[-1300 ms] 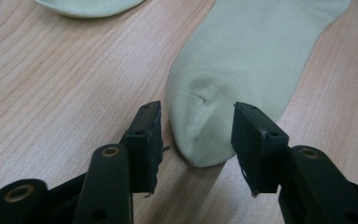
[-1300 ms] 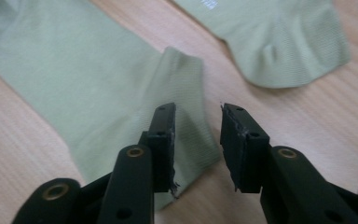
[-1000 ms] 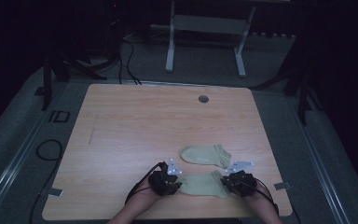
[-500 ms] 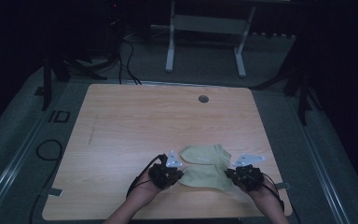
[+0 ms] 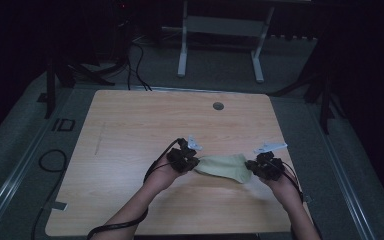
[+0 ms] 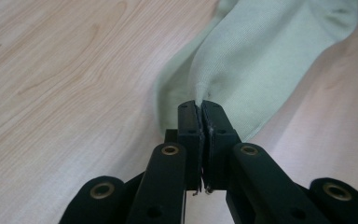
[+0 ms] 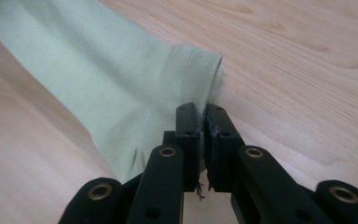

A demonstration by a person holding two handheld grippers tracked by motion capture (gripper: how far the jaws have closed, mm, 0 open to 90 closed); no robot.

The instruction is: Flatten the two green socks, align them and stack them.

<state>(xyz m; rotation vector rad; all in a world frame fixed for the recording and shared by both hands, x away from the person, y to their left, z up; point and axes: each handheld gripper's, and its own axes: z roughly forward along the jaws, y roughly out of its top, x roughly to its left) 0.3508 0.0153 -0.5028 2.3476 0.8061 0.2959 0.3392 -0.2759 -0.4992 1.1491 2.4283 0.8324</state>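
Pale green sock (image 5: 224, 166) stretched between left gripper (image 5: 184, 160) and right gripper (image 5: 265, 168), both fingers clamped on its ends above tabletop (image 5: 130, 125). Placement probably remains.

This looks like a lab or test room. A bare wooden table (image 5: 130, 130) stands on grey floor (image 5: 25, 165). Black cables (image 5: 135, 65) and a metal stand (image 5: 220, 40) sit in the dark behind it.

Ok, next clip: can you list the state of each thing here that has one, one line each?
Left gripper: shut on the sock's toe end.
Right gripper: shut on the sock's ribbed cuff.
Sock: pale green, held at both ends, stretched between the two grippers above the table.
Table: wooden top, bare apart from a round grommet near the far edge.
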